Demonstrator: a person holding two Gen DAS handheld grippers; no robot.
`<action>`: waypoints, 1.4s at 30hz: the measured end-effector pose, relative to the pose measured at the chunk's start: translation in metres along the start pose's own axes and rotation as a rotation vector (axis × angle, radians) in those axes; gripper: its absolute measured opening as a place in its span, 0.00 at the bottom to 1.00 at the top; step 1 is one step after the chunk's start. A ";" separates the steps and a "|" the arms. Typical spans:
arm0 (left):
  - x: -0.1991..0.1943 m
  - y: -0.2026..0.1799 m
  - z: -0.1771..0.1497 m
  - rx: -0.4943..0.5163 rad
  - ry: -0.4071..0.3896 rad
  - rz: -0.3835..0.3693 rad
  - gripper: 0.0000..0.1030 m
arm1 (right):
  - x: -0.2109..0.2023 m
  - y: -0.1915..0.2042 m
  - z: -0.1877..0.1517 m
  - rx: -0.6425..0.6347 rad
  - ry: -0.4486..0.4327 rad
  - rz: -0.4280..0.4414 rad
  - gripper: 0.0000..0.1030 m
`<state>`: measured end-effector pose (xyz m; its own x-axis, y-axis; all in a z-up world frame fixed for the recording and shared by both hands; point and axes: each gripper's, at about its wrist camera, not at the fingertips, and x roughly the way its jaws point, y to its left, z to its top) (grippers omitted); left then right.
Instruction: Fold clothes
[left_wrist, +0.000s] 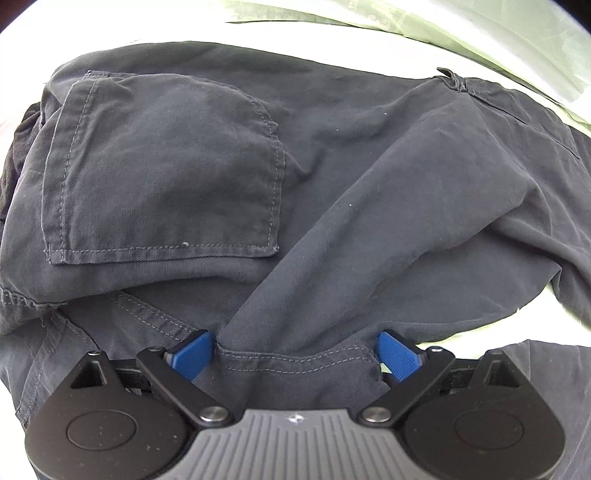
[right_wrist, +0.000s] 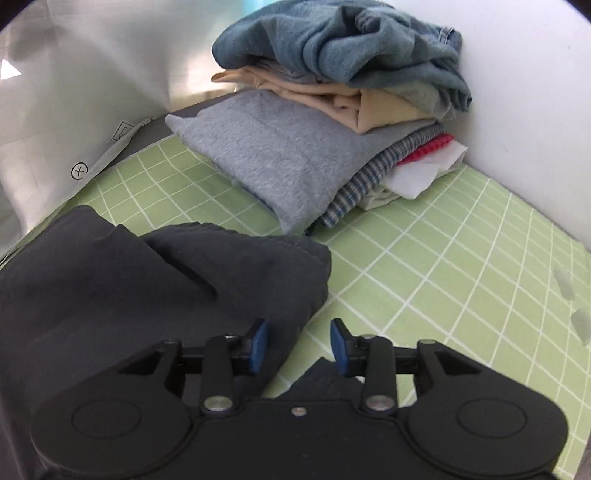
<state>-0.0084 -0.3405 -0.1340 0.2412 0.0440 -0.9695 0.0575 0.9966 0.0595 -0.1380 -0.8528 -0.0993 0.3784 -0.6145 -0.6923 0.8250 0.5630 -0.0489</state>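
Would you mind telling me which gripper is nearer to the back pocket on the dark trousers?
Left. The left gripper sits open around a stitched edge of the dark trousers, with the back pocket just ahead. The right gripper is open at another trouser edge; no pocket shows there.

Green grid mat (right_wrist: 424, 266) carries dark trousers (right_wrist: 110, 280) and folded stack (right_wrist: 314, 140).

One pair of dark trousers (left_wrist: 332, 177) is counted, with one patch pocket (left_wrist: 166, 166) seen on it. One stack of folded clothes (right_wrist: 332, 122) is counted, and two grippers, left gripper (left_wrist: 295, 354) and right gripper (right_wrist: 298, 345).
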 end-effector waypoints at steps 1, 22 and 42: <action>0.000 -0.001 0.001 -0.001 0.007 0.001 0.94 | -0.007 0.004 0.004 -0.023 -0.052 0.007 0.39; 0.001 -0.001 0.010 -0.004 0.033 0.011 0.99 | 0.050 0.125 0.016 -0.534 -0.101 0.265 0.28; 0.004 -0.023 0.006 -0.008 0.038 0.014 1.00 | 0.089 0.102 0.045 -0.533 0.018 0.483 0.68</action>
<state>-0.0029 -0.3636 -0.1380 0.2051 0.0602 -0.9769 0.0466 0.9964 0.0712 -0.0015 -0.8750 -0.1331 0.6388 -0.2219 -0.7366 0.2485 0.9657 -0.0754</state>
